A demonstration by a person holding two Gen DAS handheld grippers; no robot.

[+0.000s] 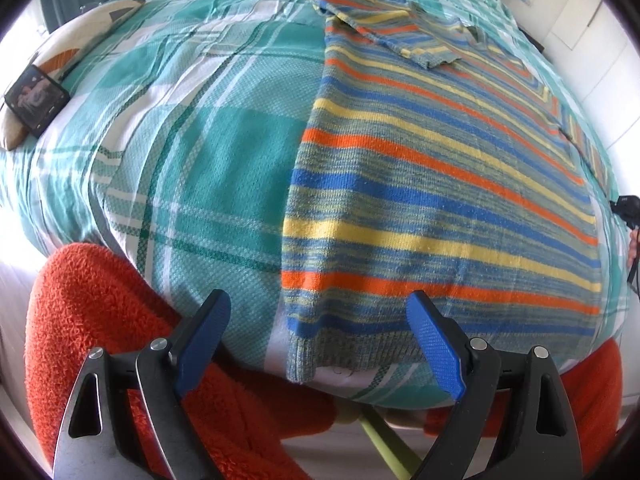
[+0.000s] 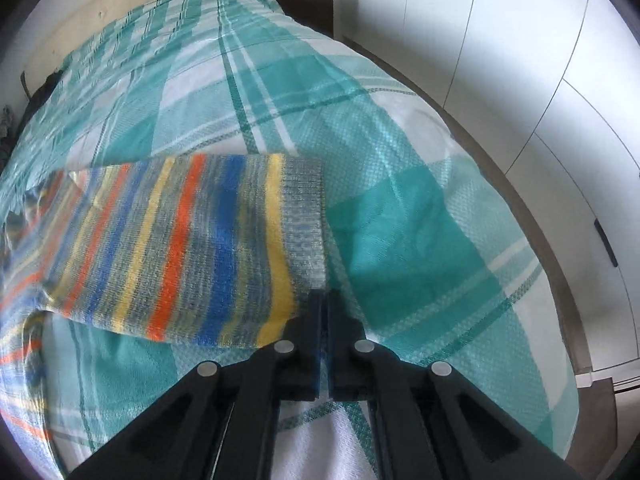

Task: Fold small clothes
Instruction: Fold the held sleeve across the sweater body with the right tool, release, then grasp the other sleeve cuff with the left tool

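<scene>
A small striped knit sweater (image 1: 440,184) in blue, yellow, orange and grey lies flat on the teal plaid bedspread (image 1: 180,140), one sleeve folded across its far end. My left gripper (image 1: 318,312) is open and empty, hovering over the sweater's near hem corner. In the right wrist view my right gripper (image 2: 324,296) is shut on the ribbed cuff of the sweater's sleeve (image 2: 192,248) and holds it lifted above the bedspread (image 2: 400,208). The sleeve looks blurred.
A phone (image 1: 36,100) lies on a patterned pillow (image 1: 72,44) at the bed's left edge. An orange fleece (image 1: 100,320) shows below the near bed edge. White wardrobe doors (image 2: 540,80) stand along the bed's right side, with a dark nightstand (image 2: 308,8) beyond.
</scene>
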